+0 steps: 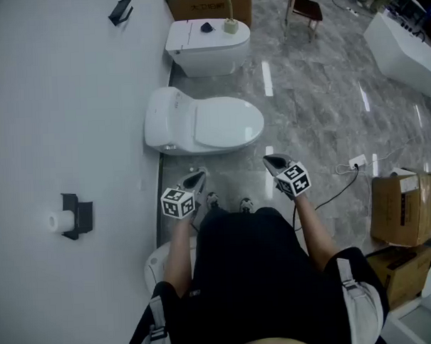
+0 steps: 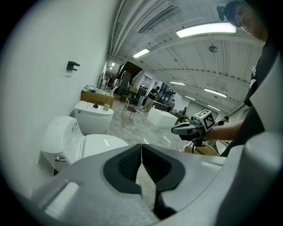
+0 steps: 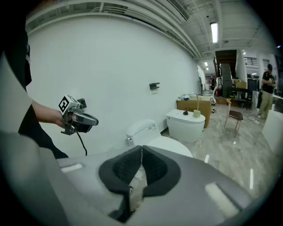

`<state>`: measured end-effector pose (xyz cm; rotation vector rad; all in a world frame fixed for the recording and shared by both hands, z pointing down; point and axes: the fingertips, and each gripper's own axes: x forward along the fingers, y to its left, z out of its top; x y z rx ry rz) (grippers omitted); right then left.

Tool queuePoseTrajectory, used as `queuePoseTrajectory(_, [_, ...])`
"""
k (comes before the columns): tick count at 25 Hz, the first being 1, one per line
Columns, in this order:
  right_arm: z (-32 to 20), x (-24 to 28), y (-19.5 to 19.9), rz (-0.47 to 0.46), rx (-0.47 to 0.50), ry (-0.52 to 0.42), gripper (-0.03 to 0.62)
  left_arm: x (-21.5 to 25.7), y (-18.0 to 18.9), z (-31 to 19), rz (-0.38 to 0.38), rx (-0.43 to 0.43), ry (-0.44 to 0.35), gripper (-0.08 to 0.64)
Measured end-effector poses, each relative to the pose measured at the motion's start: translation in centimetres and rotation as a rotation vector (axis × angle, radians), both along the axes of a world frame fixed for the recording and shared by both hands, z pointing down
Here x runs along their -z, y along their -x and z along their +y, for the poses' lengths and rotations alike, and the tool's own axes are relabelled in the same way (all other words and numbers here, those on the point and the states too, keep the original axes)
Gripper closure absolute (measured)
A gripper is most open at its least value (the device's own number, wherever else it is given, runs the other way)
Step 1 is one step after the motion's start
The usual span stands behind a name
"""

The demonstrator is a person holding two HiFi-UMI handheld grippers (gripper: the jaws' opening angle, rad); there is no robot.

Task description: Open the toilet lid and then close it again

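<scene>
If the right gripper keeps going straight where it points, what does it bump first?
Most likely the closed toilet lid: the right gripper, jaws shut, tilts down toward its front end. Depth is unclear; it might reach the floor just short of it.

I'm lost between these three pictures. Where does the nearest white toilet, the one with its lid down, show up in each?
Head view: the toilet sits upper centre, lid down.
Left gripper view: the toilet is lower left.
Right gripper view: the toilet is just below centre.
Shared landmark: the second toilet right behind it, with small items on its tank, shows in all three.
</scene>
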<state>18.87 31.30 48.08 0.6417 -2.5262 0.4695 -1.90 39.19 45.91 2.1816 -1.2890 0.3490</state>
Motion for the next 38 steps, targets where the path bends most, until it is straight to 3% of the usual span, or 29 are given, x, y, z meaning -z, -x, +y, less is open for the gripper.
queuePoseTrajectory(20, [0.8, -1.5, -1.0, -0.006, 0.01, 0.038, 0.589, -0.5, -0.7, 1.5, 0.017, 0.052, 0.012, 0.548])
queuePoseTrajectory(25, [0.6, -2.5, -0.4, 0.005, 0.008, 0.065, 0.589, -2.2, -0.2, 1.0, 0.029, 0.052, 0.052, 0.548])
queuePoseTrajectory(38, [-6.9, -3.5, -0.5, 0.071, -0.065, 0.101, 0.589, -3.9, 0.9, -8.7, 0.131, 0.016, 0.083, 0.548])
